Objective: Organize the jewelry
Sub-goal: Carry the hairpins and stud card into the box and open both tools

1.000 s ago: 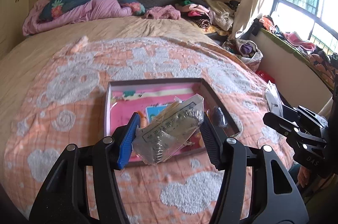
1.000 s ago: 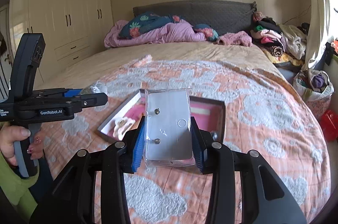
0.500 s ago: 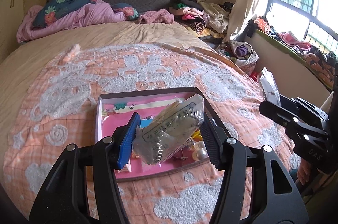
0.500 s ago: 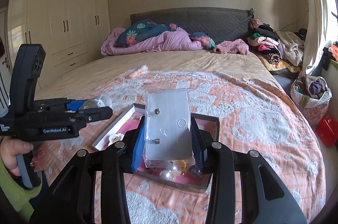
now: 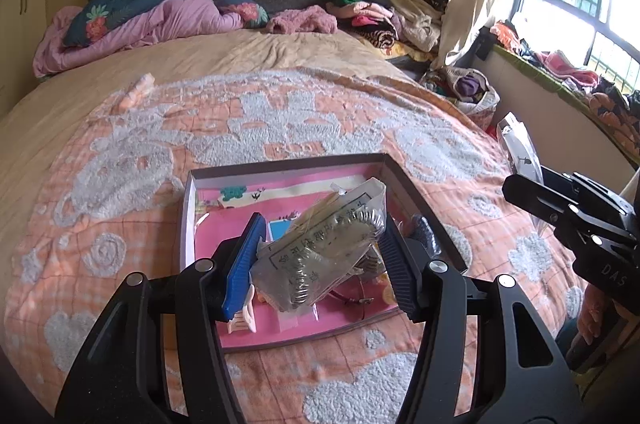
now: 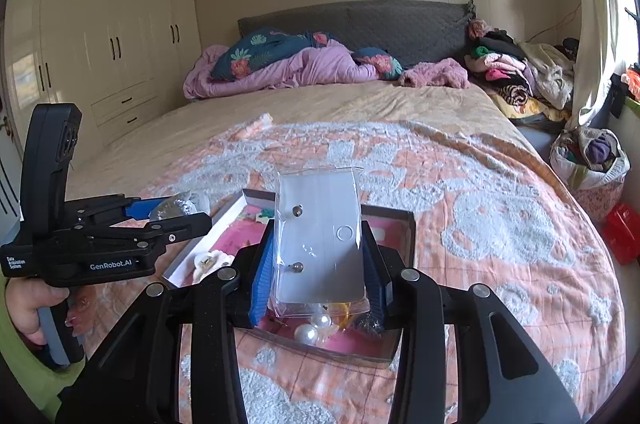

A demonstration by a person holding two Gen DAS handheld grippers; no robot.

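My left gripper [image 5: 320,256] is shut on a clear bag with a silver chain and a printed label [image 5: 324,252], held above a shallow pink-lined box [image 5: 208,180] on the bed. My right gripper [image 6: 318,272] is shut on a clear bag holding a white earring card [image 6: 320,236] with two studs, above the same box [image 6: 408,224]. Pearl earrings [image 6: 314,328] and a white hair clip [image 5: 242,320] lie in the box. The left gripper also shows in the right wrist view [image 6: 160,220], and the right gripper in the left wrist view [image 5: 528,192].
The box rests on an orange and white blanket [image 5: 280,112] on a large bed. A purple duvet and pillows [image 6: 280,64] lie at the headboard. Piled clothes [image 6: 516,72] and a basket [image 6: 588,160] stand on the right. Wardrobes [image 6: 100,44] line the left wall.
Both grippers have drawn back toward the near end of the box, each still holding its bag. More of the box's contents, including the pearls, has come into view.
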